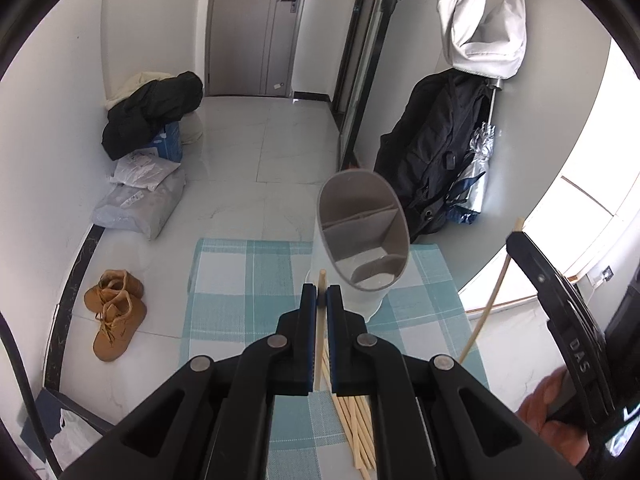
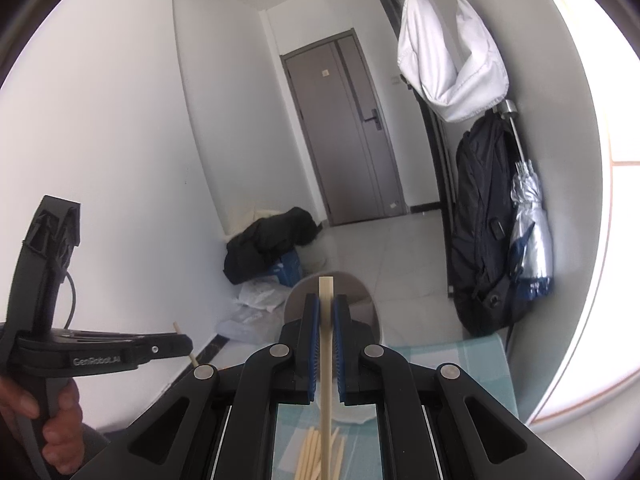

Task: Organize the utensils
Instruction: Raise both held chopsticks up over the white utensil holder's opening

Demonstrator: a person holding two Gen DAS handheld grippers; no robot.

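One pale wooden chopstick (image 1: 319, 332) was gripped in the left claw (image 1: 321, 296) and another (image 2: 326, 344) in the right claw (image 2: 326, 314). The grey oval divided plastic holder (image 1: 362, 232) beyond them was seen empty. A loose heap of chopsticks (image 1: 356, 432) near the holder remained on the bench's teal checked cloth (image 1: 240, 280), so sorting was judged barely begun.

A pale wooden chopstick (image 1: 319, 332) stands clamped between blue pads, its tip poking just past them. A second chopstick (image 2: 326, 344) is pinched the same way, lifted above the table. More chopsticks (image 1: 358, 428) lie loose in a fanned heap on the checked teal cloth (image 1: 240, 280). Just beyond stands a grey oval holder (image 1: 362, 232), upright, its divided compartments empty.
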